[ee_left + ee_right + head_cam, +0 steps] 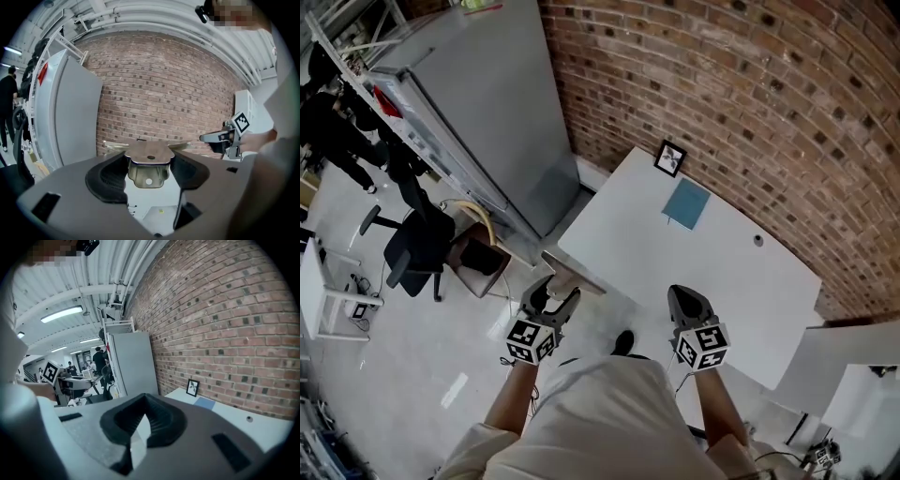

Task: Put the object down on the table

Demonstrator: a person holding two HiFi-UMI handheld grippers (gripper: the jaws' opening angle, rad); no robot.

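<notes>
A bent metal bracket (pixel 149 165) with small holes sits between the black pads of my left gripper (pixel 149 172), which is shut on it. In the head view the bracket (pixel 572 272) hangs in the air just off the near left corner of the white table (pixel 731 281), with the left gripper (pixel 551 298) under it. My right gripper (pixel 686 298) is over the table's near edge, its jaws meeting at the tip with nothing in them. In its own view the right gripper (pixel 143 399) is shut too.
A blue notebook (pixel 686 203) and a small framed picture (pixel 669 157) lie at the table's far end by the brick wall. A tall grey cabinet (pixel 487 103) stands left of the table. An office chair (pixel 417 246) and people are on the floor further left.
</notes>
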